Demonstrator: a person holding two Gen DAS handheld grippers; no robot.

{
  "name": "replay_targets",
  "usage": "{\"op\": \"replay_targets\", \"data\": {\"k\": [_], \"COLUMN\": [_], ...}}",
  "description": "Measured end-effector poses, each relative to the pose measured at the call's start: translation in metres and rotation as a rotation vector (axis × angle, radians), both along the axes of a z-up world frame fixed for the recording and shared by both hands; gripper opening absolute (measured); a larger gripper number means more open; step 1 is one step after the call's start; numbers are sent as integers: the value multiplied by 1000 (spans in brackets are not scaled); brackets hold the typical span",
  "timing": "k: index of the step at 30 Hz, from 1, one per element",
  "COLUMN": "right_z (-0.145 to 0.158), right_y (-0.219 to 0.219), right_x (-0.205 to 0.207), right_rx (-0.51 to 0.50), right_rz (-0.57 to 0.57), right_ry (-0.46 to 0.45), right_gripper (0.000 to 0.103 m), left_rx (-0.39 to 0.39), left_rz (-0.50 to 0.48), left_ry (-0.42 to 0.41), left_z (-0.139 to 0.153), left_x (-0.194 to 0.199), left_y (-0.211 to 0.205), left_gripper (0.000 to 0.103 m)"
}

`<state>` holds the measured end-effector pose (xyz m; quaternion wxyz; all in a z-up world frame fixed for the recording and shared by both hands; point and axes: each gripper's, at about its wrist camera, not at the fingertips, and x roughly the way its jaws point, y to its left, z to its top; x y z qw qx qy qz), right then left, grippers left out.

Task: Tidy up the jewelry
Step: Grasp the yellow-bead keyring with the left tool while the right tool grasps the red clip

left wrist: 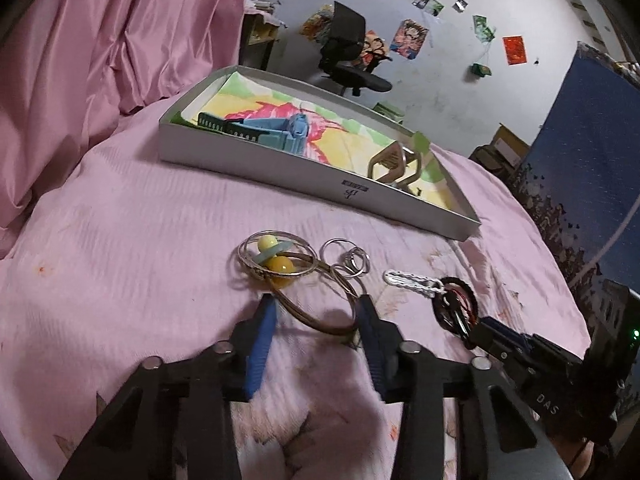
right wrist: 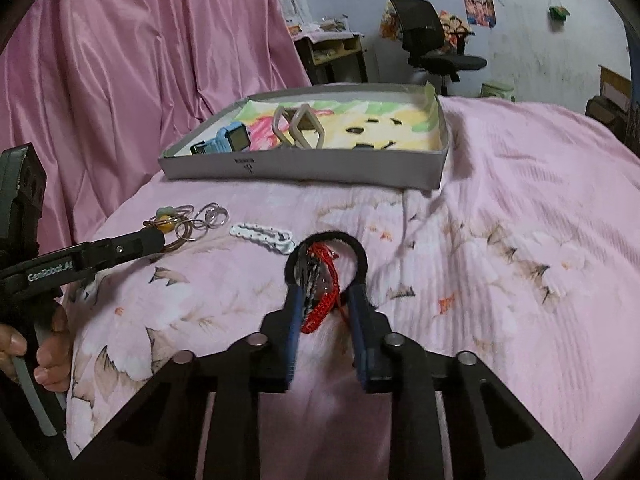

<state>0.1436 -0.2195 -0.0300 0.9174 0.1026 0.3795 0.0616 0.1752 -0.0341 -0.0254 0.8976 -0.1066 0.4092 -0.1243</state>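
A grey box lined with colourful paper sits on the pink bedspread; it holds a blue watch and a beige hexagonal bangle. In front lie bangles with yellow beads, small silver rings, a thin brown bangle, a white clip and a black hair tie with red cord. My left gripper is open, its fingers straddling the brown bangle. My right gripper is open, its fingers either side of the hair tie and red cord.
Pink drapery hangs at the left. A black office chair and posters on the wall are far behind. A blue panel stands at the right. A hand holds the left gripper's handle.
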Motion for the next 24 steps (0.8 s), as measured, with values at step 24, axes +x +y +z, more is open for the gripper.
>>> {"op": "replay_targets", "data": {"k": [24], "right_z": [25], "right_y": [13], "right_x": [-20], "right_rx": [27], "right_rz": [59], "right_ry": [-118], "right_gripper": [1], "left_rx": [-1], "left_rz": [-85], "left_ry": [-68], "left_z": [40], "left_x": [-41], "left_y": [5], "left_gripper": [3]}}
